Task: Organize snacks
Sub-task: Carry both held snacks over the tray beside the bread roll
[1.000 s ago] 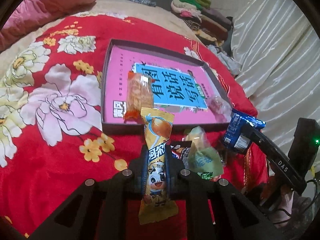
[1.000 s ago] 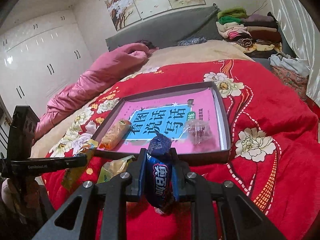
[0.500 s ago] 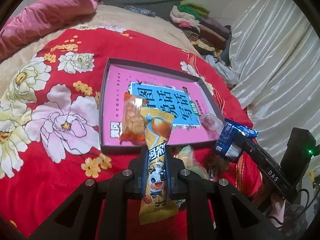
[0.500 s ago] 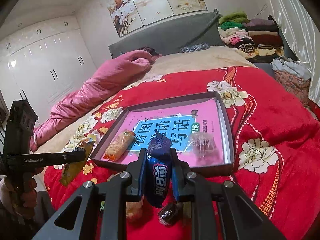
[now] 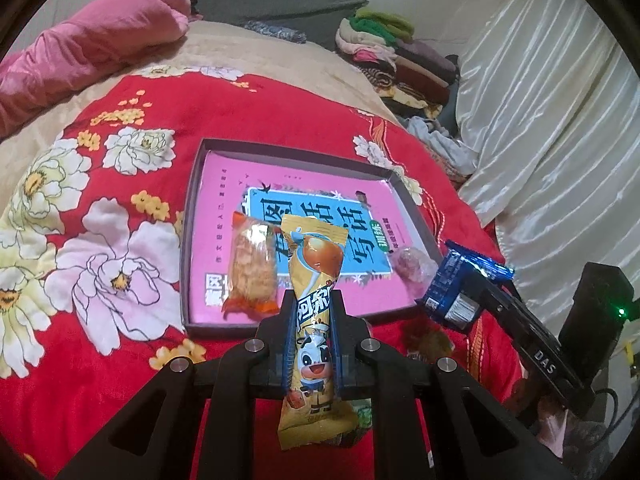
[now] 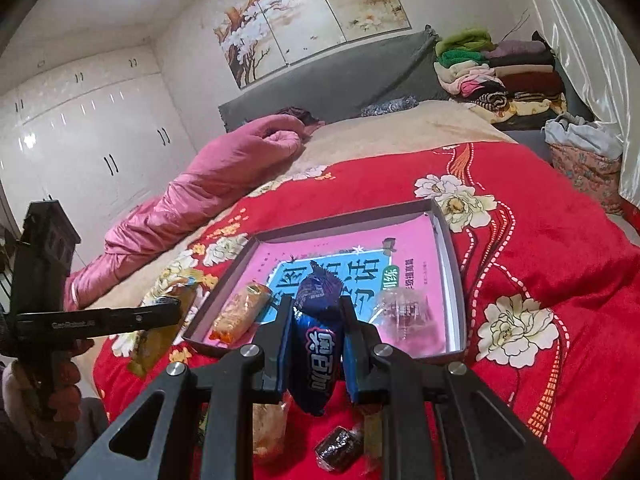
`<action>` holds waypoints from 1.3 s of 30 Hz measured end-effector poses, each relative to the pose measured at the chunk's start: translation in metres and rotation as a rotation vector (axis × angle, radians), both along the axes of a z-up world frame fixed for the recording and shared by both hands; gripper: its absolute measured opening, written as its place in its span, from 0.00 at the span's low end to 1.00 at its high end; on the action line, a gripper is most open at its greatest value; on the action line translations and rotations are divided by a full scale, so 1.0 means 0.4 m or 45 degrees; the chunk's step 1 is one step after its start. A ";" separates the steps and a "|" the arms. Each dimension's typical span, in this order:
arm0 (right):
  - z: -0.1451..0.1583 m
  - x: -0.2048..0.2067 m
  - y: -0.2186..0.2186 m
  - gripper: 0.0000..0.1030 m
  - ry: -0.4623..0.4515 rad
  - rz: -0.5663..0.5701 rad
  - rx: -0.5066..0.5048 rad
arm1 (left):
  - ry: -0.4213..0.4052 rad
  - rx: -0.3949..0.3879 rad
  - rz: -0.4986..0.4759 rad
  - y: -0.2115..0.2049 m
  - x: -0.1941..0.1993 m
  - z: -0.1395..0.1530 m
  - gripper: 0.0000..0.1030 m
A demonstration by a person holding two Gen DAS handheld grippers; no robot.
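left jaws: my left gripper point(image 5: 311, 354) is clamped on the yellow snack stick point(image 5: 314, 320), which stands upright between the pads.
right jaws: my right gripper point(image 6: 316, 354) is clamped on the blue candy packet point(image 6: 316, 344).
just changed: both loads are higher than a second ago; the tray point(image 5: 192, 240) now sits just ahead of and below each pair.
meaning: both snacks look carried, ready to go in the tray.
in tray: orange snack point(image 5: 251, 268), clear-wrapped candy point(image 5: 412, 266).
loose sweets: below my right jaws.

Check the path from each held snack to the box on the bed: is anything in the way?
Nothing visible blocks either. The left gripper holds the yellow snack stick and the right gripper the blue packet, both just short of the box. Inside lie an orange snack and a clear-wrapped candy, with bare floor between them.
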State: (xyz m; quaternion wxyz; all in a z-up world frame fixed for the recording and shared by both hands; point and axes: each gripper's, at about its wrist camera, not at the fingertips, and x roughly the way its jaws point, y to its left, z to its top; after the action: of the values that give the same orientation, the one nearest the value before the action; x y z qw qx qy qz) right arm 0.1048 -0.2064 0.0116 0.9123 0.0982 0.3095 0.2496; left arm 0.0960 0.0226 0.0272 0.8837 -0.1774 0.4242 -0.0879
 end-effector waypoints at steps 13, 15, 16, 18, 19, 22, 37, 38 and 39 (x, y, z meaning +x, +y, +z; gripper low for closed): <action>0.005 0.030 0.013 0.21 -0.028 0.014 -0.018 | -0.034 0.023 0.009 -0.026 0.047 0.011 0.14; 0.004 0.041 0.013 0.21 -0.025 0.012 -0.012 | -0.036 0.029 0.012 -0.028 0.055 0.012 0.14; 0.004 0.042 0.013 0.21 -0.023 0.013 -0.010 | -0.037 0.032 0.014 -0.027 0.058 0.011 0.14; 0.005 0.046 0.014 0.21 -0.028 0.014 -0.008 | -0.039 0.034 0.016 -0.029 0.064 0.012 0.14; 0.005 0.048 0.015 0.21 -0.030 0.015 -0.011 | -0.041 0.036 0.019 -0.029 0.066 0.012 0.14; 0.006 0.051 0.019 0.21 -0.033 0.021 -0.012 | -0.044 0.041 0.025 -0.031 0.076 0.010 0.14; -0.006 0.092 0.041 0.21 -0.034 0.045 -0.043 | -0.049 0.049 0.033 -0.051 0.146 -0.024 0.14; -0.007 0.093 0.041 0.21 -0.034 0.044 -0.043 | -0.050 0.045 0.032 -0.052 0.151 -0.028 0.14; -0.007 0.096 0.040 0.21 -0.033 0.044 -0.040 | -0.051 0.047 0.033 -0.053 0.155 -0.031 0.14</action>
State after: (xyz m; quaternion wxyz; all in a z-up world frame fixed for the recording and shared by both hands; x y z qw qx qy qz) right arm 0.1431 -0.1903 0.0086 0.9131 0.0750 0.3034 0.2617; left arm 0.1580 0.0015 0.0149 0.8961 -0.1649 0.4056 -0.0721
